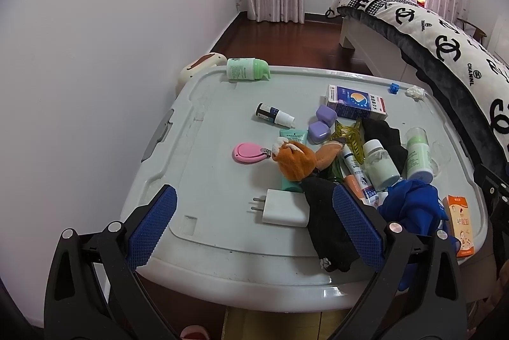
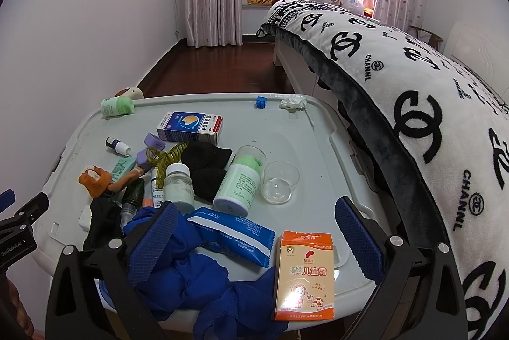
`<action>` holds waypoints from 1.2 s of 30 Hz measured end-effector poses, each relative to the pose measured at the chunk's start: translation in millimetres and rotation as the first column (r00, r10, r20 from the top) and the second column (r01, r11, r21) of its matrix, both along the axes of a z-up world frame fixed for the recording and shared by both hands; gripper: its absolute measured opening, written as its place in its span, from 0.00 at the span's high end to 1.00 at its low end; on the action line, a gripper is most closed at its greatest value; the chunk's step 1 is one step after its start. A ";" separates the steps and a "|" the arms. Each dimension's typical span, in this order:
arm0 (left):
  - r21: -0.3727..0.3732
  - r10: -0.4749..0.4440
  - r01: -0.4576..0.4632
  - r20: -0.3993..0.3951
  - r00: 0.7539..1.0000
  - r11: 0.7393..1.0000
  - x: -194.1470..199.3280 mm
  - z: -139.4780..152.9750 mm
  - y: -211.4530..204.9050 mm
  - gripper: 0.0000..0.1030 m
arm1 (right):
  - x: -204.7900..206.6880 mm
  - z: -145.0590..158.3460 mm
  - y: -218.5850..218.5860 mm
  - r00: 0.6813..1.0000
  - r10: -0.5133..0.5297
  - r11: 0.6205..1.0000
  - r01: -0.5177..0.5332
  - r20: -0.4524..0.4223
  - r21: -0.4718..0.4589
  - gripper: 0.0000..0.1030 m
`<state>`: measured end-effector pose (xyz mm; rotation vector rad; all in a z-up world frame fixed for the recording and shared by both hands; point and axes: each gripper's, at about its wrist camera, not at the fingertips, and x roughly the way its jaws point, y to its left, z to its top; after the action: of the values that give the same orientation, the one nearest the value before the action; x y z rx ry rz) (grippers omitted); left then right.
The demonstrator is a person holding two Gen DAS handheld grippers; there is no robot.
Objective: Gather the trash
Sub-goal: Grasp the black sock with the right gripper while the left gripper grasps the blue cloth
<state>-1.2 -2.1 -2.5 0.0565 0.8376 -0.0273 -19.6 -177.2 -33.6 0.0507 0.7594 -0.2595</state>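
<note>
A crumpled white tissue [image 1: 414,92] [image 2: 292,102] lies at the far right corner of the white bin lid [image 1: 222,228] [image 2: 318,155]. A blue plastic packet [image 2: 232,236] and an orange carton [image 2: 303,274] [image 1: 459,224] lie at the near edge. My left gripper [image 1: 254,227] is open above the lid's near left, over a white charger plug [image 1: 281,208]. My right gripper [image 2: 254,244] is open above the blue packet and the orange carton. Both hold nothing.
The lid holds bottles, a blue medicine box [image 1: 356,103], purple cases, a pink clipper [image 1: 249,152], a plush toy [image 1: 296,162], black socks, blue cloth [image 2: 203,286], a clear cup [image 2: 280,182]. A bed [image 2: 413,79] stands right, a wall left.
</note>
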 end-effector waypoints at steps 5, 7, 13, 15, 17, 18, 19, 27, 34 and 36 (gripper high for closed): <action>0.010 0.063 -0.063 0.043 0.997 0.998 2.9 11.8 17.2 0.07 | -1.6 -0.6 8.2 0.998 0.065 0.998 -0.065 0.011 0.015 0.05; -0.015 0.106 -0.105 0.061 0.992 0.994 5.0 19.4 33.0 0.07 | -4.7 -1.3 22.7 0.989 0.144 0.989 -0.145 0.022 0.024 0.05; -0.111 0.223 -0.215 0.072 0.972 0.970 9.2 37.6 85.2 0.07 | -14.6 -5.5 102.1 0.915 0.403 0.915 -0.403 0.010 0.018 0.05; -0.125 0.238 -0.229 0.066 0.969 0.965 9.1 40.2 94.7 0.07 | -9.2 -9.7 137.2 0.887 0.460 0.887 -0.461 -0.036 -0.026 0.05; -0.148 0.239 -0.228 0.058 0.969 0.962 8.0 41.5 99.8 0.07 | 5.2 -19.9 165.1 0.869 0.482 0.869 -0.490 -0.108 -0.065 0.05; -0.168 0.225 -0.214 0.045 0.973 0.962 8.5 41.5 102.0 0.07 | 13.5 -27.8 179.1 0.860 0.489 0.860 -0.503 -0.147 -0.083 0.06; -0.185 0.211 -0.202 0.031 0.977 0.962 9.4 40.8 102.9 0.07 | 27.4 -42.4 197.6 0.849 0.484 0.849 -0.515 -0.213 -0.121 0.08; -0.250 0.151 -0.152 -0.022 0.988 0.956 11.6 35.3 107.2 0.07 | 71.4 -86.3 184.8 0.797 0.428 0.886 -0.463 -0.426 0.026 0.91; -0.295 0.116 -0.128 -0.058 0.992 0.947 16.9 16.7 105.4 0.07 | 20.8 23.5 122.5 0.892 0.431 0.900 -0.414 -0.132 0.137 0.91; -0.267 0.052 -0.072 -0.083 0.995 0.961 18.6 7.2 87.3 0.07 | 2.7 50.3 102.2 0.914 0.402 0.909 -0.391 -0.059 0.141 0.91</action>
<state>17.4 85.2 4.7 -0.2296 0.9037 -0.0848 -16.9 -75.1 16.7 0.0030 0.8544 0.1777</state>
